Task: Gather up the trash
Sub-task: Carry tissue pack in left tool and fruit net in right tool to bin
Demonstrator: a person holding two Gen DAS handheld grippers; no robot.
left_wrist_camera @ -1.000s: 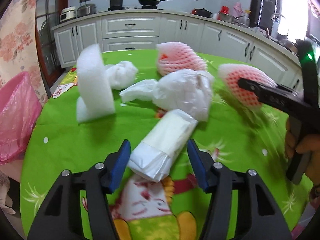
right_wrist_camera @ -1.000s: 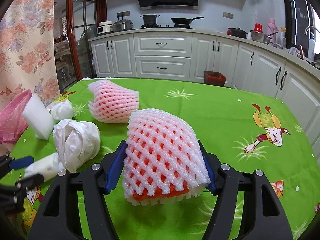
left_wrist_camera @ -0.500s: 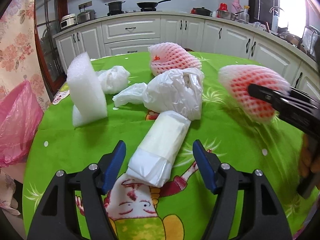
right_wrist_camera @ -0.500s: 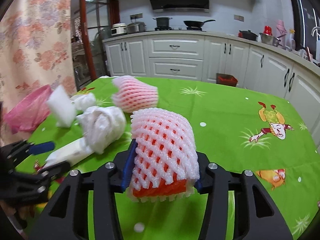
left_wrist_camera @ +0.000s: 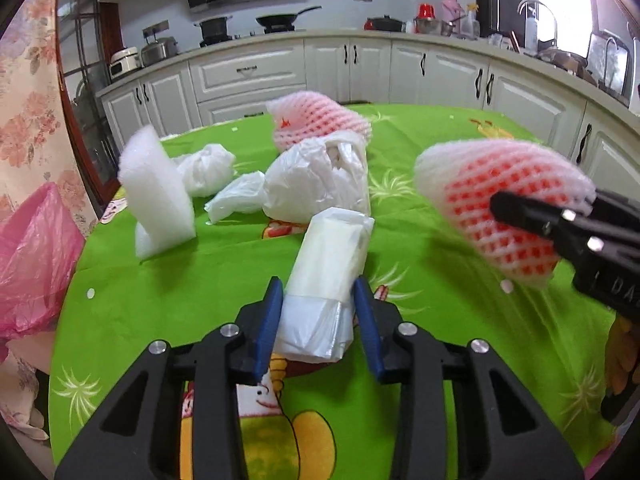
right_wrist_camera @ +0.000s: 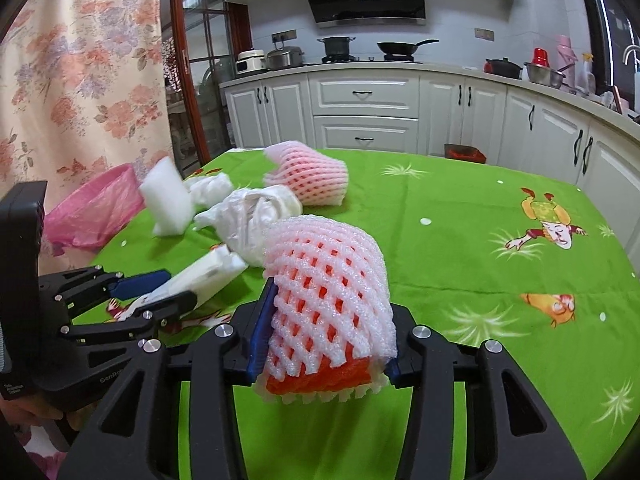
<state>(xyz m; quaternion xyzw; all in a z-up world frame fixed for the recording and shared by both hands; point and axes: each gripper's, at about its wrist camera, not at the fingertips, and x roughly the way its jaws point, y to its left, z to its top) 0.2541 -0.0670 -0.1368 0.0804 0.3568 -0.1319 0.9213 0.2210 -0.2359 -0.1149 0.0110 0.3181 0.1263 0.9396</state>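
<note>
Green oilcloth printed with cartoon figures covers the worktop [left_wrist_camera: 192, 280] where you work with a tool in each hand. Your left tool [left_wrist_camera: 318, 312] is closing its blue pads on the near end of a white plastic-wrapped packet [left_wrist_camera: 328, 264], which lies lengthwise on the cloth between the jaws. Your right tool [right_wrist_camera: 324, 328] clamps a pink foam fruit net [right_wrist_camera: 326, 284] with a red lining, held clear of the cloth to the right of the packet. Beyond the packet sit a crumpled white plastic bag [left_wrist_camera: 320, 176], a second pink foam net [left_wrist_camera: 316, 120] just behind it, a smaller white bag wad [left_wrist_camera: 208, 168] and an upright white foam block [left_wrist_camera: 154, 188]. At the worktop's left edge hangs a pink trash bag [left_wrist_camera: 32, 256], well apart from both tools.
</note>
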